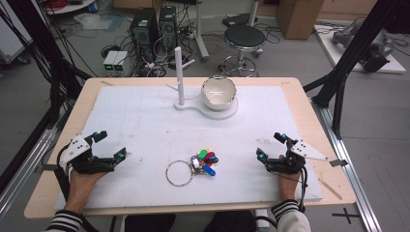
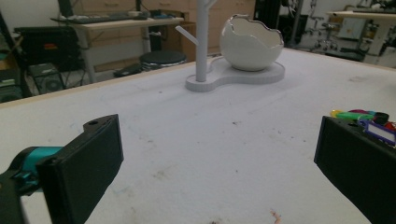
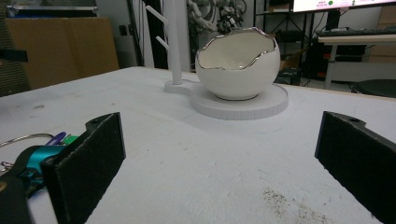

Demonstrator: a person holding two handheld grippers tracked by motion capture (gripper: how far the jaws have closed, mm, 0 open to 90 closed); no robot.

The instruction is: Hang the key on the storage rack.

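Both grippers — left, right — gape empty; high view reveals key ring between them.

On your worktop: one white mat; one white stand with a peg post and an eggshell-shaped bowl on its round base, far centre; one key ring touching a bunch of coloured tags, near centre. Behind your worktop: one black stool; two computer towers.
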